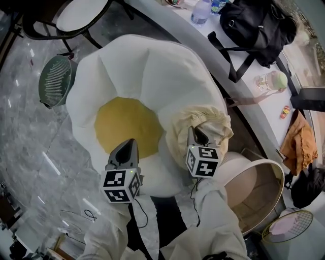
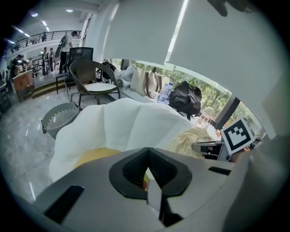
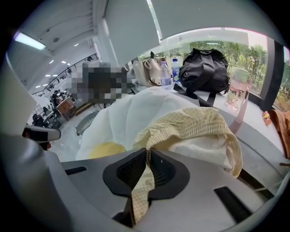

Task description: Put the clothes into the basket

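The big fried-egg cushion (image 1: 152,66) lies on the floor in front of me. The round basket (image 1: 278,175) stands just beside the cushion's lower right edge. The yellow checked garment (image 1: 200,118) is bunched on the cushion's right rim. My right hand-held gripper (image 1: 195,133) is clenched on a fold of that garment. My left hand-held gripper (image 1: 130,144), at the edge of the cushion's yellow middle, is closed on nothing.

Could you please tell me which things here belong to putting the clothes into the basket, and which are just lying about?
For the job: yellow checked garment, pinched by the right gripper; beige basket.
Lying about: egg-shaped cushion under the garment, black bag, water bottle, green mesh bin.
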`<state>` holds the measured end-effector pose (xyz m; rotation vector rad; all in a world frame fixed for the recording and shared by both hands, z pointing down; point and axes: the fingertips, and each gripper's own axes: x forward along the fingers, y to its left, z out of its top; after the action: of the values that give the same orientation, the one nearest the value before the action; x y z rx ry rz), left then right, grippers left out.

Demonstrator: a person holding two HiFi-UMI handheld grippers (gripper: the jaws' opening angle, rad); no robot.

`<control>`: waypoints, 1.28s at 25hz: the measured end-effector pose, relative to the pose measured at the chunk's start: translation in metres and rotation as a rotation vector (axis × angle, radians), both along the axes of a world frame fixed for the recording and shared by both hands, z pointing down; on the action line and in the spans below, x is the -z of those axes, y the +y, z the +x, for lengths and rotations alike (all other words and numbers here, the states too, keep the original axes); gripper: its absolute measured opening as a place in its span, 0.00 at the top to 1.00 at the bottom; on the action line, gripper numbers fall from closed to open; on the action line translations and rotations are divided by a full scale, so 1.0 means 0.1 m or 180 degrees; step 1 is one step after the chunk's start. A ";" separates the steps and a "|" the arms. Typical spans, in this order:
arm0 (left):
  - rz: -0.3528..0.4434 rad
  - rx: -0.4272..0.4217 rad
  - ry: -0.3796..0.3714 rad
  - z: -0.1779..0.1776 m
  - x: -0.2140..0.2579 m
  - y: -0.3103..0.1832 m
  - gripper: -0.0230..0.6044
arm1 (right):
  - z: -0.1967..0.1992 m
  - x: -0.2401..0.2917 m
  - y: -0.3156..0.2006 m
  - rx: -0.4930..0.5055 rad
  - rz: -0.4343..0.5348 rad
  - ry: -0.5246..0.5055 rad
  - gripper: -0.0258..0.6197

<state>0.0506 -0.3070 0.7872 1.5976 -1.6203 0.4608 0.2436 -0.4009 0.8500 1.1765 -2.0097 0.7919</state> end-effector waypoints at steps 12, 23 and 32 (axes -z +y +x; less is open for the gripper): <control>0.0073 -0.0131 -0.0013 -0.05 0.43 0.10 0.96 | 0.03 0.53 0.29 -0.0083 -0.0021 -0.0162 0.91; 0.0289 -0.0230 0.0044 -0.28 1.39 0.17 0.96 | -0.11 1.76 0.38 -0.0493 0.0204 -0.0443 0.91; 0.0535 0.0158 0.0178 -0.71 2.30 0.43 0.96 | -0.34 2.81 0.54 -0.0741 0.0470 -0.0603 0.91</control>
<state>-0.0202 -0.2639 0.5577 1.6734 -1.6889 0.2570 0.2097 -0.3468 0.5687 1.4895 -2.1395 0.9107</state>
